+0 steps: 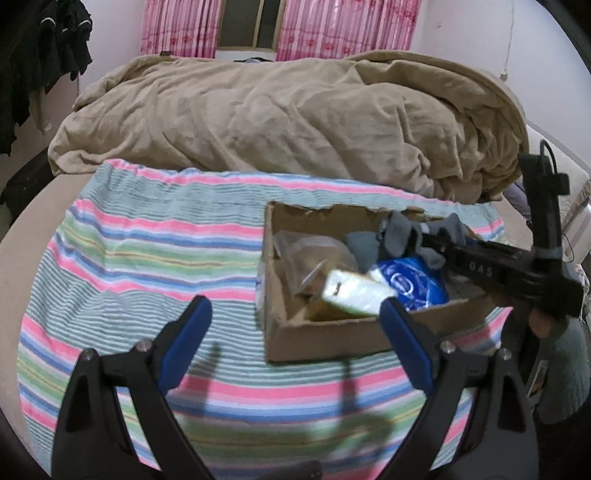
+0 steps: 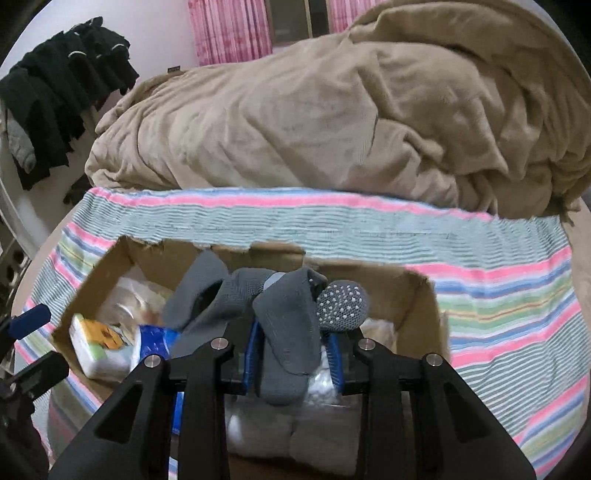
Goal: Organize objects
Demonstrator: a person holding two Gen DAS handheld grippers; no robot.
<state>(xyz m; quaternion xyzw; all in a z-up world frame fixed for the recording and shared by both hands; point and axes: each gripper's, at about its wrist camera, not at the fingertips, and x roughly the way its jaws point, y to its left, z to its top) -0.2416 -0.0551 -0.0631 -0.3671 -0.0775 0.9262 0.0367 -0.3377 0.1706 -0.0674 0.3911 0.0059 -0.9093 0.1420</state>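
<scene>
A brown cardboard box (image 1: 314,339) sits on a striped towel on the bed. It holds a blue packet (image 1: 410,282), a white and yellow box (image 1: 354,293) and a clear bag (image 1: 314,254). My right gripper (image 2: 295,354) is shut on grey socks (image 2: 288,325) and holds them over the box (image 2: 110,266). One sock has white grip dots (image 2: 343,304). The right gripper also shows in the left wrist view (image 1: 424,240), over the box's far right. My left gripper (image 1: 295,317) is open and empty, low in front of the box's left side.
A striped towel (image 1: 147,258) covers the near bed. A crumpled tan blanket (image 1: 295,118) lies heaped behind the box. Dark clothes (image 2: 66,92) hang at the left. Pink curtains (image 1: 332,29) hang on the back wall.
</scene>
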